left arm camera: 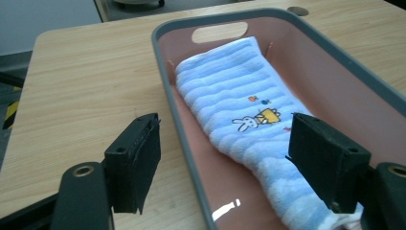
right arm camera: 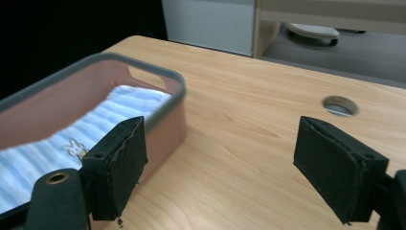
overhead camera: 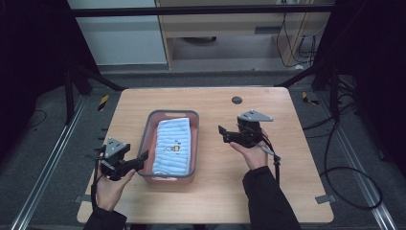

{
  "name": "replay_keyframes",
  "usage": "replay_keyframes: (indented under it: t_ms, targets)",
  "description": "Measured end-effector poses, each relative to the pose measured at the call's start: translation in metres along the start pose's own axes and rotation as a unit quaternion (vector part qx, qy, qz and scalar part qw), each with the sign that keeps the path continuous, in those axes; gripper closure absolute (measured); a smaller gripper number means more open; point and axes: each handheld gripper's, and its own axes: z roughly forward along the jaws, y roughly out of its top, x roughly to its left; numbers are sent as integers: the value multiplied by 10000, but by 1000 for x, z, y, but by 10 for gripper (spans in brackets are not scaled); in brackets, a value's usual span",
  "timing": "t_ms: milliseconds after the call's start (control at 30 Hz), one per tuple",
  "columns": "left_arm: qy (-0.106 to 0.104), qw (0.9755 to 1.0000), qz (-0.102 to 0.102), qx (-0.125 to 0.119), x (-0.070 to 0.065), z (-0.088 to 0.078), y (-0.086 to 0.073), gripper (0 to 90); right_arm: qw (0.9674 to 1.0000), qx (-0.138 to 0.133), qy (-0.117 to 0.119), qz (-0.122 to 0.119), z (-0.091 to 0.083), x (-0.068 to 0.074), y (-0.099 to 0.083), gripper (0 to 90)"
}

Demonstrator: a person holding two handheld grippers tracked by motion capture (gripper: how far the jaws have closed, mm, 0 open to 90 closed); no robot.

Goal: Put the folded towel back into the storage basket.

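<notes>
- The left tool (overhead camera: 139,160), jaws spread and holding nothing, sits by the tabletop's (overhead camera: 277,196) near-left corner, straddling the near-left rim of the basin (overhead camera: 193,143).
- The right tool (overhead camera: 224,134), jaws likewise spread and empty, hovers just right of the basin, toward the tabletop's middle.
- The grey-rimmed pink basin lies at the tabletop's centre-left; a folded blue striped towel (overhead camera: 172,146) with a small rabbit print lies flat inside it.
- A round cable hole (overhead camera: 237,100) sits near the far edge.
</notes>
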Motion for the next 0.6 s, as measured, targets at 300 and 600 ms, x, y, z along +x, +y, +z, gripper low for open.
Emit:
replay_keyframes:
  t_ms: [300,600]
  targets:
    - [278,9995,-146,-12,20,-4,-8,276,9996,3,-164,208,-38,-37,-35,245]
    - [591,9980,-211,1,43,-7,-23,425,9991,93,-377,168,-62,-63,-67,308]
